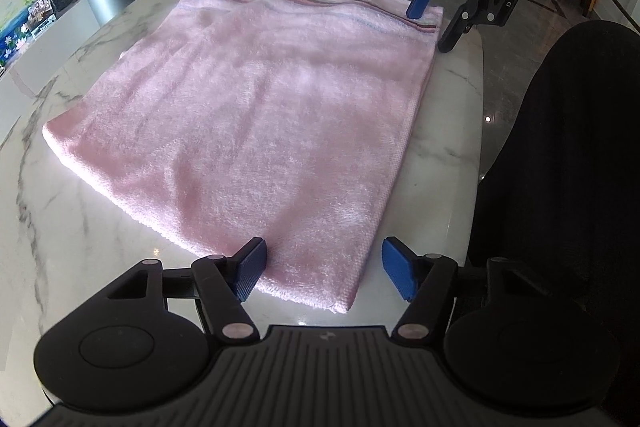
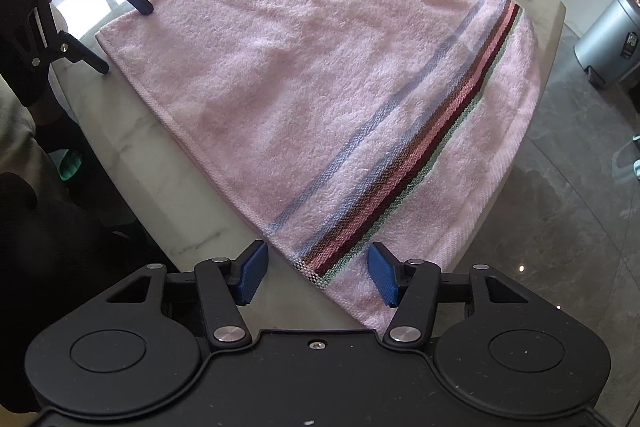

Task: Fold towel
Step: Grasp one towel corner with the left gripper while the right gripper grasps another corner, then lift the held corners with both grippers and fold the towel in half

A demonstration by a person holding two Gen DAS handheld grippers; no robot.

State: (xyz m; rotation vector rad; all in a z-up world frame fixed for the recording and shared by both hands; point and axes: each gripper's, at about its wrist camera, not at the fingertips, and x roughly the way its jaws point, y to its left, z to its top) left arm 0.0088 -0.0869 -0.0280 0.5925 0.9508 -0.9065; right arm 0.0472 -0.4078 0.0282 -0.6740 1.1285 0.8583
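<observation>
A pink terry towel point(image 1: 256, 131) is laid flat, folded double, on the white marble tabletop point(image 1: 52, 227). In the right wrist view, a striped band point(image 2: 420, 147) of blue, maroon, pink and green is seen running from 6 toward 1 o'clock.

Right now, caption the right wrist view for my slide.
Open right tongs straddle the striped corner of the pink towel on the marble table.
</observation>
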